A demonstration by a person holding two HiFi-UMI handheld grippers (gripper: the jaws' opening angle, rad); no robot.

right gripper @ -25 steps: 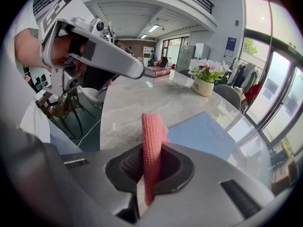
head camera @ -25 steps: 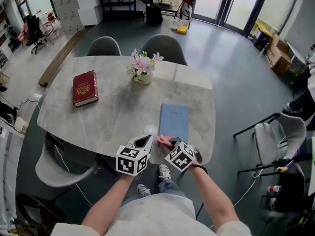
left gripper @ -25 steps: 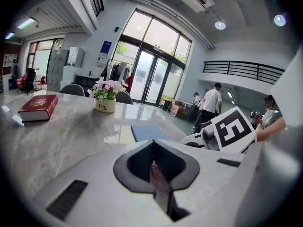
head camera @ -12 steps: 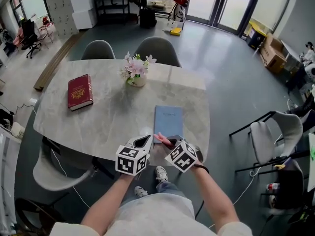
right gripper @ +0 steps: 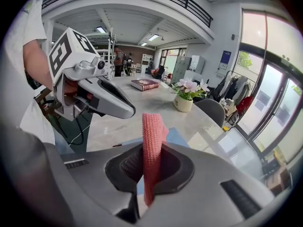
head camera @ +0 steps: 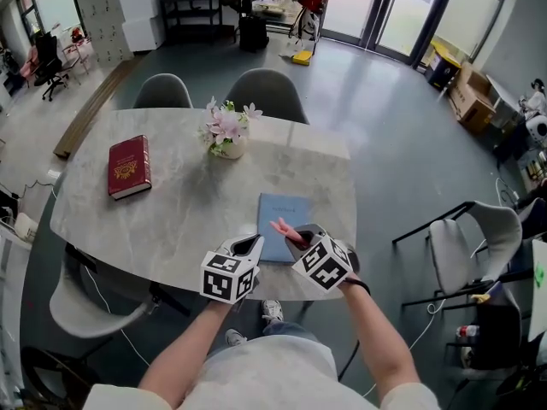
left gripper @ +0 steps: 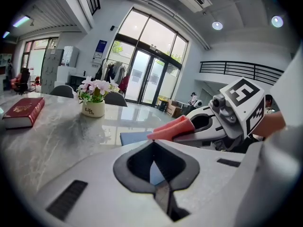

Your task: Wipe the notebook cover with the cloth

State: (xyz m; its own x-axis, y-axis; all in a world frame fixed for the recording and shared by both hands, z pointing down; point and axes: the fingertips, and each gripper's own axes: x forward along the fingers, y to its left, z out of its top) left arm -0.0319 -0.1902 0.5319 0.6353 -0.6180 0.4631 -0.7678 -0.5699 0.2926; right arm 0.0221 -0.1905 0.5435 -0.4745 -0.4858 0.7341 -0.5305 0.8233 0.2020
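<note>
Head view: the blue notebook (head camera: 280,210) lies flat on the marble table (head camera: 162,220), close to its near edge. The right gripper (head camera: 297,234) is over the notebook's near end, and only a pink tip of the cloth (head camera: 280,227) shows there. Whether the cloth touches the cover cannot be told. The left gripper (head camera: 250,245) is just beside the notebook's left edge.

Right gripper view: the jaws are clamped on the cloth (right gripper: 152,131), which stands upright between them. The notebook (right gripper: 178,136) shows beyond.

Left gripper view: the jaws are closed together with nothing between them.

Containers: a white pot (left gripper: 93,109) holds pink flowers and green leaves. Its lettering is legible only in the left gripper view. A red book (head camera: 128,166) lies well apart at the table's left.
</note>
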